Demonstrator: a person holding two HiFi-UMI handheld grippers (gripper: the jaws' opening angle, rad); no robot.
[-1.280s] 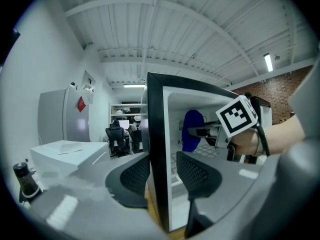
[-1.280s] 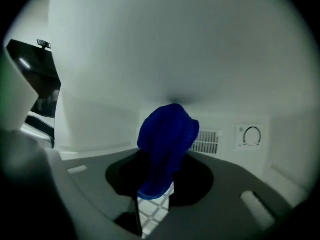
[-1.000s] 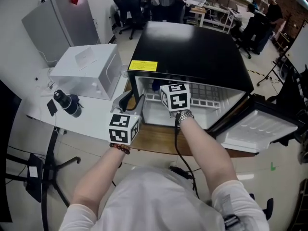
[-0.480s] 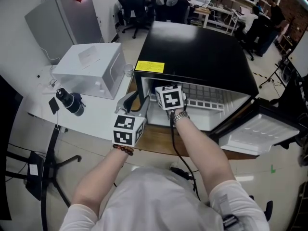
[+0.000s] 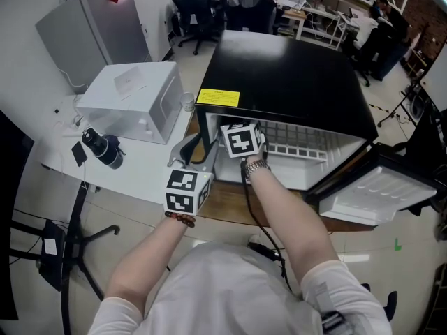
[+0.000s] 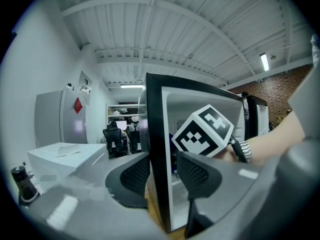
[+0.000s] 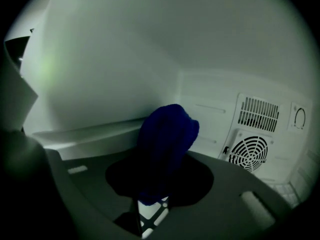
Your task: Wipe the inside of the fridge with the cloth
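Observation:
The black-topped mini fridge [image 5: 286, 75] stands open, its door [image 5: 377, 190] swung out to the right. My left gripper [image 5: 192, 152] straddles the front edge of the fridge's left wall [image 6: 156, 149]. Its pads [image 6: 192, 171] close on that wall from both sides. My right gripper [image 5: 241, 139] reaches into the white interior, only its marker cube showing in the head view. In the right gripper view my right gripper [image 7: 159, 176] is shut on a bunched dark blue cloth [image 7: 167, 139]. The cloth sticks up near the left inner wall, above a white ledge [image 7: 90, 131]. The fan vent [image 7: 252, 156] sits on the back wall.
A wire shelf [image 5: 300, 142] spans the fridge's upper part. The fridge rests on a wooden board [image 5: 223, 201]. On the white table [image 5: 133, 169] to the left stand a white box [image 5: 133, 103] and a black cylindrical object [image 5: 101, 149]. Behind are a grey cabinet [image 5: 91, 30] and office chairs.
My right gripper has sunk and moved left, deeper into the fridge, with the cloth in it. The left gripper has stayed on the fridge wall.

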